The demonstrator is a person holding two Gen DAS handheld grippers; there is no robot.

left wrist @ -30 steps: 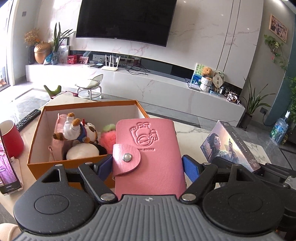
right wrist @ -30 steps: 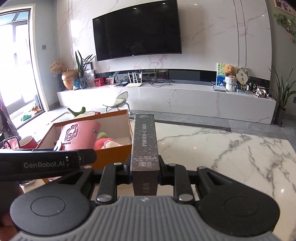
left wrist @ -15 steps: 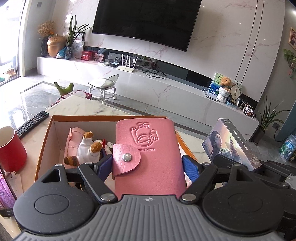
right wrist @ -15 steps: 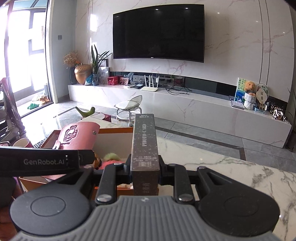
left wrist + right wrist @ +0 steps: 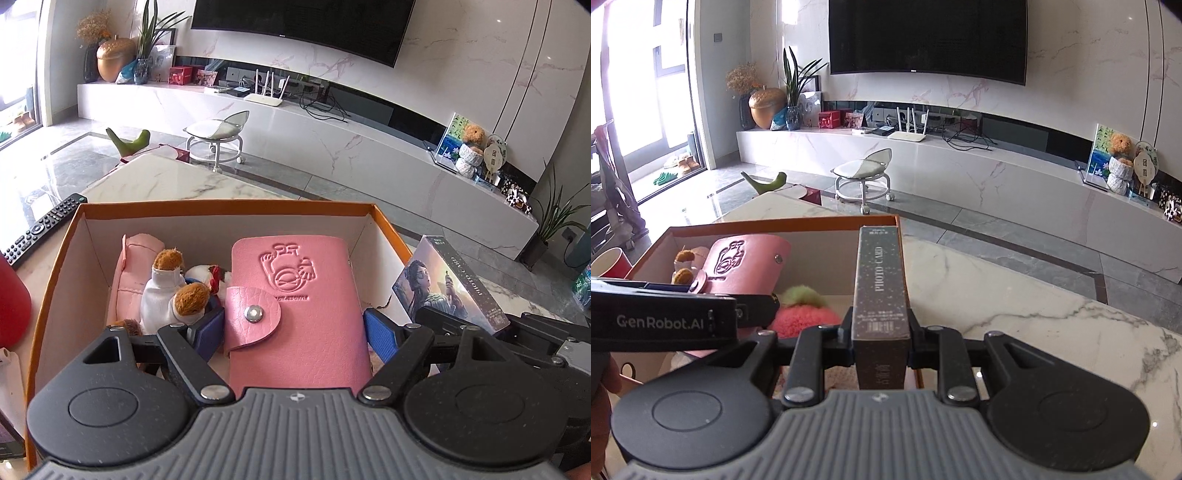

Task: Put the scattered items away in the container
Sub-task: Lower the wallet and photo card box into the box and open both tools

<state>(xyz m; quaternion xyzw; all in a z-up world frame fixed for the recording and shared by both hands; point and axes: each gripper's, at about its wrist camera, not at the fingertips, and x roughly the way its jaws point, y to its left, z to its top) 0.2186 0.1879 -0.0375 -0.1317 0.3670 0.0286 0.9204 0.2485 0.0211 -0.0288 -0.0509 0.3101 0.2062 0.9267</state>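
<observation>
Between blue fingers (image 5: 380, 334), pink wallet (image 5: 295, 314)

You work over a white marble surface (image 5: 1015, 306) with grey veins. An orange cardboard box (image 5: 229, 207), white inside, sits on it. To the box's left lie a black remote control (image 5: 42, 229) and, nearer you, a red cup (image 5: 11, 295). Right of the box, the surface lies bare to its far edge.

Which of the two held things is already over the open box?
The pink card holder in the left gripper. The photo card box in the right gripper sits over the orange box's right rim.
</observation>
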